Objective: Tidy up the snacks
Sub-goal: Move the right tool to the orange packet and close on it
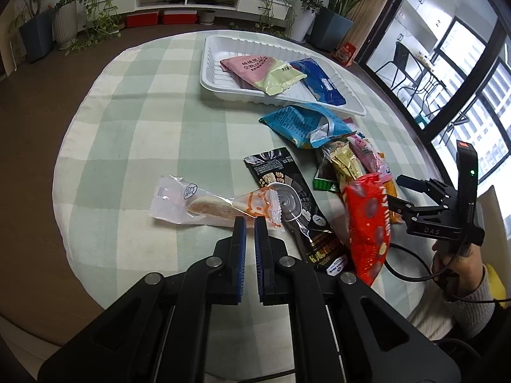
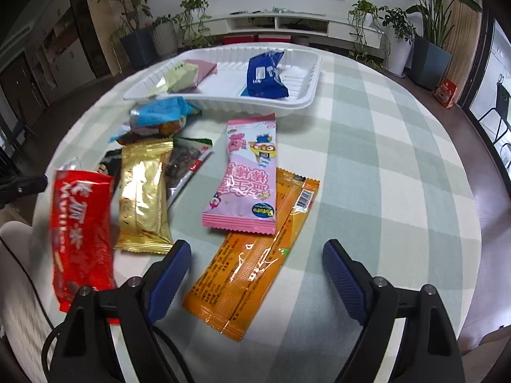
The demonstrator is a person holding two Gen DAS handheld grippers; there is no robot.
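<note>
Orange packet (image 2: 252,255) between right tool (image 2: 257,255) fingers

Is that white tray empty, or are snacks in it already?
Partly filled. The white tray holds a dark blue packet, a pink packet and a pale yellow one.

Ahead of me, a low white open-shelved cabinet (image 2: 287,24) runs along the white far wall at the top of the frame, green potted plants (image 1: 99,6) at both ends. Dark brown floor (image 1: 48,95) lies lower left; tall black-framed windows (image 1: 463,73) glow at the right.
</note>
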